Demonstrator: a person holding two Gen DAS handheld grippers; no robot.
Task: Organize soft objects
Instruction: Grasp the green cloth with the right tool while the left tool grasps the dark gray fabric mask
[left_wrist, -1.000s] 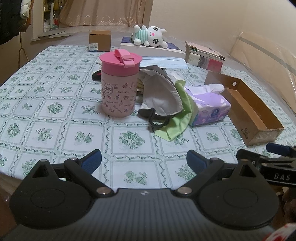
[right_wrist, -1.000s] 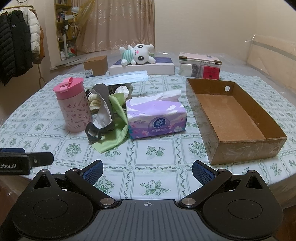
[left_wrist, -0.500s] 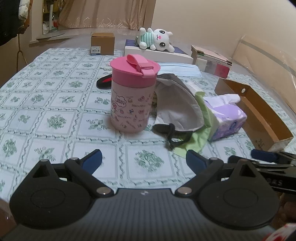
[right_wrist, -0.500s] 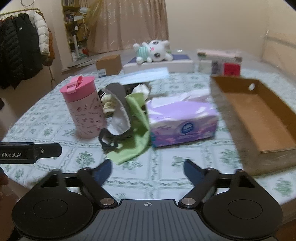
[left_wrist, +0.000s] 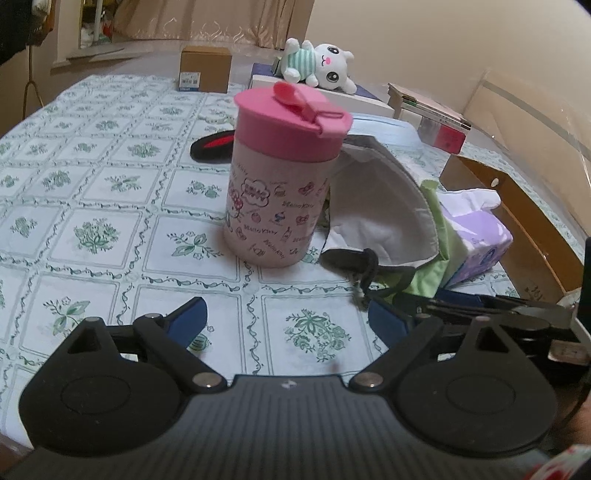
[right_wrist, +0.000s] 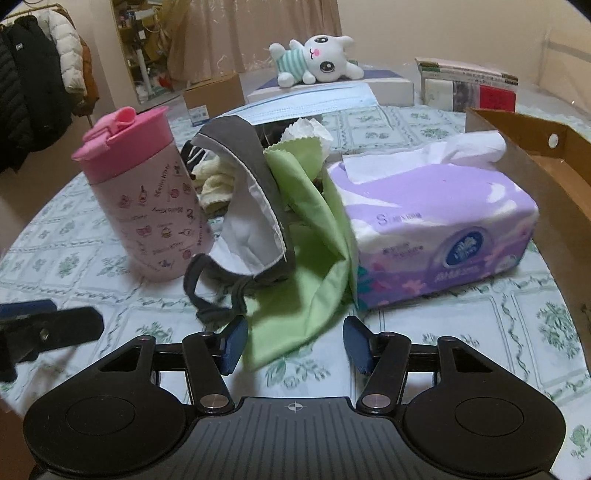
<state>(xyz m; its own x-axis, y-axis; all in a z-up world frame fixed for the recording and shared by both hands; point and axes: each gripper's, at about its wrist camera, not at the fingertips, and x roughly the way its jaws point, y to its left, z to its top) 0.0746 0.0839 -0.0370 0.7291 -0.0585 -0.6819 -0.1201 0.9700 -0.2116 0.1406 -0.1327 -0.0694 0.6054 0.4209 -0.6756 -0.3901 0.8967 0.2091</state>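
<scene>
Cloth of green spread on the flowered tablecloth, wedged between a grey face mask and a purple tissue pack, its near corner reaching in between the blue pads of the right gripper. Jaws there closing, pads not yet pressing the fabric. Left gripper spread wide over bare tablecloth, nothing between its pads, facing an upright pink cup just beside the mask. Cardboard box behind the tissue pack; plush bunny lying at the far end.
</scene>
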